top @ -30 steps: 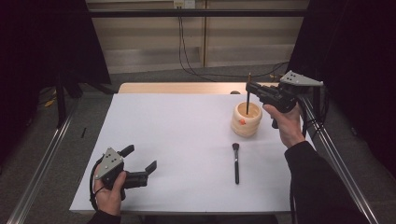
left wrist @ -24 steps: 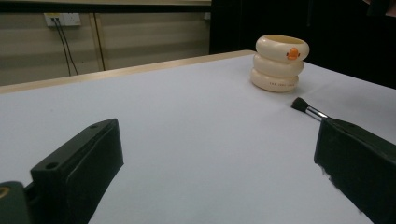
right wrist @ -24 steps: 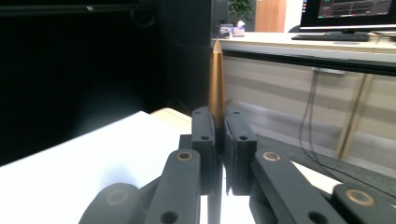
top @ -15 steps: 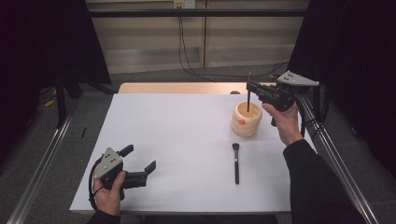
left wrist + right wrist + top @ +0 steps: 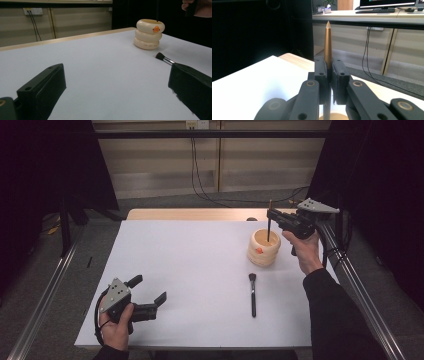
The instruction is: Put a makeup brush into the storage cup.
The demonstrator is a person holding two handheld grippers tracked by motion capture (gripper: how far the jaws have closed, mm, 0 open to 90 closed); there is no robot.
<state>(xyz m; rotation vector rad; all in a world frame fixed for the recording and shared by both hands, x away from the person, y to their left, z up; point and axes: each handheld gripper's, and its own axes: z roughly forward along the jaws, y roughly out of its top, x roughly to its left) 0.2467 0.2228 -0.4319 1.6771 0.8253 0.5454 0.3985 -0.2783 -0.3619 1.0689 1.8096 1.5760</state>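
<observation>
White table (image 5: 190, 270): the landmark for all positions. Cream ringed holder (image 5: 264, 248) stands near the table's far right edge, upright, with an orange mark on its side. Left gripper (image 5: 150, 302) rests at the table's near left corner, jaws spread wide, nothing between them. Right gripper (image 5: 272, 215) is held above the holder, jaws pinching a slim gold-tipped brush handle (image 5: 327, 45) upright, its lower end in the holder. Loose black brush (image 5: 252, 292) lies flat on the table, just nearer than the holder.
</observation>
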